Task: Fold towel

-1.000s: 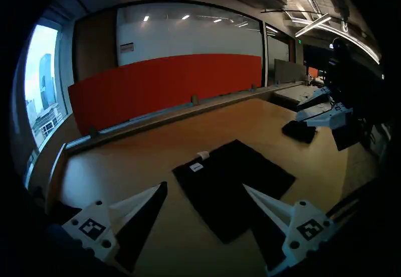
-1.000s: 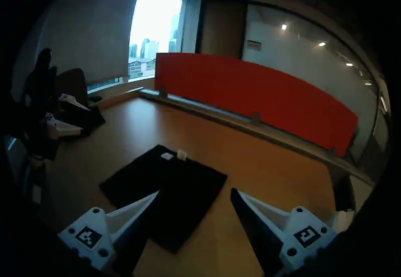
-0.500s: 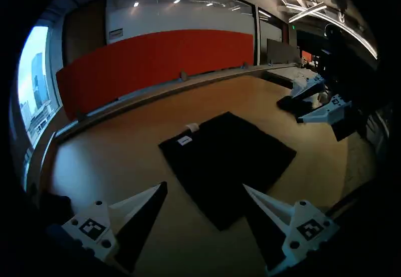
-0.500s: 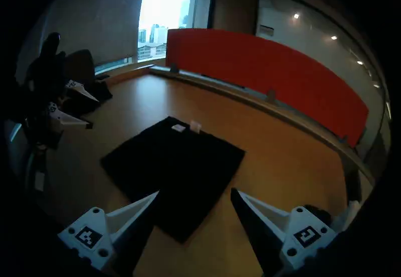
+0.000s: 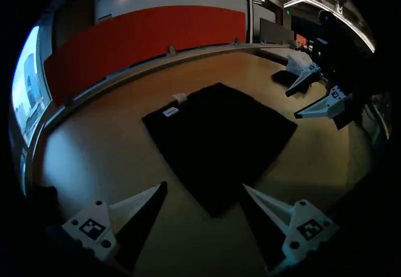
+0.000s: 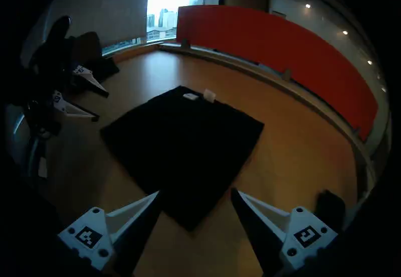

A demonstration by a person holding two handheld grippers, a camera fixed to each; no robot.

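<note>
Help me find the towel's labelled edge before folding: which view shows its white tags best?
The left gripper view: the white tags on the black towel look slightly larger and clearly apart there. The right gripper view shows them at the towel's far edge, smaller.

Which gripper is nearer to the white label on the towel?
Left. The left gripper is one towel corner away from the white label; the right gripper is at the diagonally opposite corner.

Readable text: none, in either view.
Tags [image 5: 171,111]: two small white ones at the towel [image 5: 220,136] edge farthest ahead of the left gripper [image 5: 204,186]; print too small to read.
Square markers [image 5: 92,228]: black-and-white code patterns on the fingers of left gripper and right gripper [image 6: 195,191]; no letters or digits.
</note>
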